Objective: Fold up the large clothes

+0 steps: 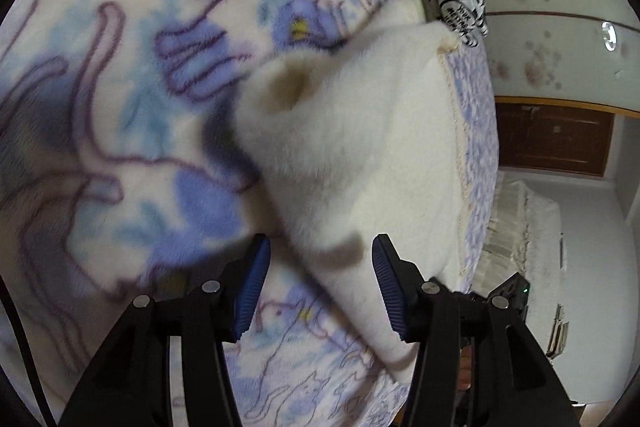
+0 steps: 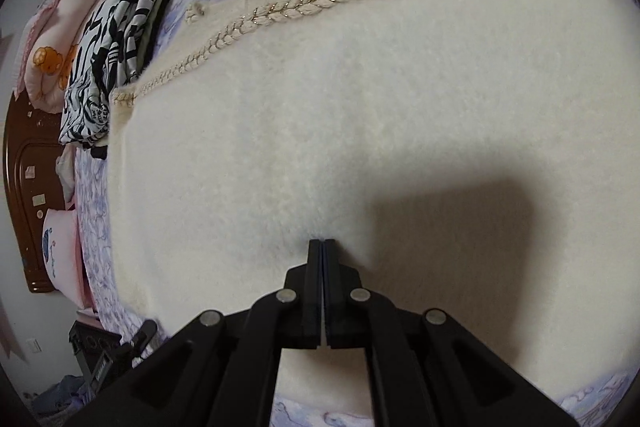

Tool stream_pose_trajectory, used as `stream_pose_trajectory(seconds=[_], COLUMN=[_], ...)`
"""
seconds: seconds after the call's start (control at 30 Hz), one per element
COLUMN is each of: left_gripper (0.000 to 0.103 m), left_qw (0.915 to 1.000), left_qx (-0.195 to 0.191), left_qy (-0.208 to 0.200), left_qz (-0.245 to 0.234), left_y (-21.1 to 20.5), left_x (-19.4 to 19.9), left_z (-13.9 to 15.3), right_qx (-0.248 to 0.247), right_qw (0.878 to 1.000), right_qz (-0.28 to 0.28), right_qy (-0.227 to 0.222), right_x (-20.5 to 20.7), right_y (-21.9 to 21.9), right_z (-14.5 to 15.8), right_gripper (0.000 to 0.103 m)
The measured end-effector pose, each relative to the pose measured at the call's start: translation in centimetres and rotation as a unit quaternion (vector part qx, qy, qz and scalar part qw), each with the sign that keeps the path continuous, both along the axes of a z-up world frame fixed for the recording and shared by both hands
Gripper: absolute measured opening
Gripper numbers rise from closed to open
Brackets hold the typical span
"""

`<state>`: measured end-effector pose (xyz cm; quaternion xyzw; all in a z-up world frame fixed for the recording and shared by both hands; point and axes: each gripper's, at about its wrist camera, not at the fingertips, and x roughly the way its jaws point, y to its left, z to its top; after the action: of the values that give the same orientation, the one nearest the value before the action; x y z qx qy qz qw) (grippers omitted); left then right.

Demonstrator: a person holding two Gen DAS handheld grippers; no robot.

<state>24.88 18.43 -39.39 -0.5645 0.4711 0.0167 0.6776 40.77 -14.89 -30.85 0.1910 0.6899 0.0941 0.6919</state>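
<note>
Mid-fold, judged: cream fleece garment point(image 2: 320, 115) spread on bed blanket point(image 1: 120, 87). Left gripper point(image 1: 320, 283) apart, garment corner lying loose between pads, apparently released. Right gripper point(image 2: 322, 247) pressed together, tips on the fleece; pinch of pile not discernible. Next: regrasp an edge, fold over. Garment outline cropped; left view blurred.

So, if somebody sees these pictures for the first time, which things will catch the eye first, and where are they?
The big cream fleece garment fills the right wrist view, with a braided trim along its far edge; the right gripper is shut with its tips at the fabric. In the left wrist view, a cream fold lies between the open blue fingers of the left gripper, over a blue-patterned blanket. A black-and-white folded cloth lies at the far left.
</note>
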Motion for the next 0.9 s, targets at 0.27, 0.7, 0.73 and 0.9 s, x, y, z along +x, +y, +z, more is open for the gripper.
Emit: stream_pose_trajectory(seconds=[0.27, 0.7, 0.73, 0.9], left_gripper=[0.051, 0.051, 0.051, 0.048], left_qw=[0.9975, 0.9947, 0.9949, 0.9963], left_qx=[-0.029, 0.007, 0.014, 0.022], left_qy=[-0.060, -0.099, -0.097, -0.078], left_qz=[0.024, 0.026, 0.024, 0.028], left_y=[1.5, 2.8, 2.8, 3.3], left_x=[0.4, 2.7, 3.0, 3.4], left_z=[-1.6, -2.4, -2.2, -1.7], right_qx=[0.006, 0.010, 0.008, 0.002], right_qw=[1.000, 1.000, 1.000, 1.000], right_qz=[-0.003, 0.001, 0.002, 0.003], right_qy=[-0.002, -0.010, -0.011, -0.014], right_x=[0.1, 0.1, 0.1, 0.1], right_y=[0.1, 0.1, 0.1, 0.3], right_z=[-0.1, -0.3, -0.3, -0.2], right_gripper=[0.000, 0.000, 0.000, 0.000])
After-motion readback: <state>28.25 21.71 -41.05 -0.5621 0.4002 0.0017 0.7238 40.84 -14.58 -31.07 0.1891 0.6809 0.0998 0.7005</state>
